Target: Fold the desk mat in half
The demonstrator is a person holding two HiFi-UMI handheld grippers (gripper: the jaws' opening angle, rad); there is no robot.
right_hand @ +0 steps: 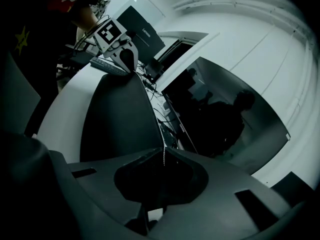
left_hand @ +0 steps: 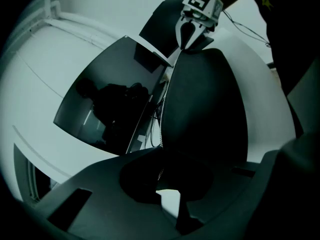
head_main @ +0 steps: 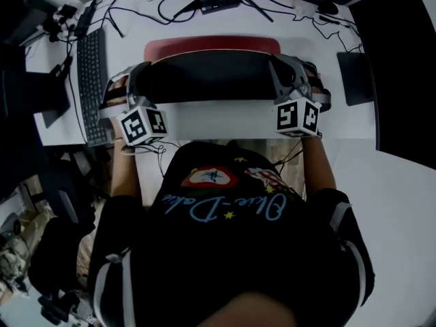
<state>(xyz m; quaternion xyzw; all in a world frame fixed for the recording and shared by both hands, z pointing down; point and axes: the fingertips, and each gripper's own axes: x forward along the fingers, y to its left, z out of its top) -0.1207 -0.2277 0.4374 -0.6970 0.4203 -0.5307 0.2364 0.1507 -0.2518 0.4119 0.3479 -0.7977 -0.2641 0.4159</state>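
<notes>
Black keyboard lies far left on the white desk, just beside the left gripper

Left gripper is clamped tight on the left end of the black desk mat with red face. In the left gripper view the jaws are closed on the mat's stitched edge, and the mat runs straight ahead from them to the right gripper at the far end. A dark glossy monitor screen stands left of the mat there

Mat sits mid-desk between both grippers. Its black side faces up and a strip of red shows along the far side. The held edge is raised off the desk

Right gripper is closed on the right end of the same edge. In the right gripper view the jaws pinch the stitched edge, and the mat stretches away to the left gripper

A flat black rectangular pad lies on the desk right of the right gripper, apart from the mat
</notes>
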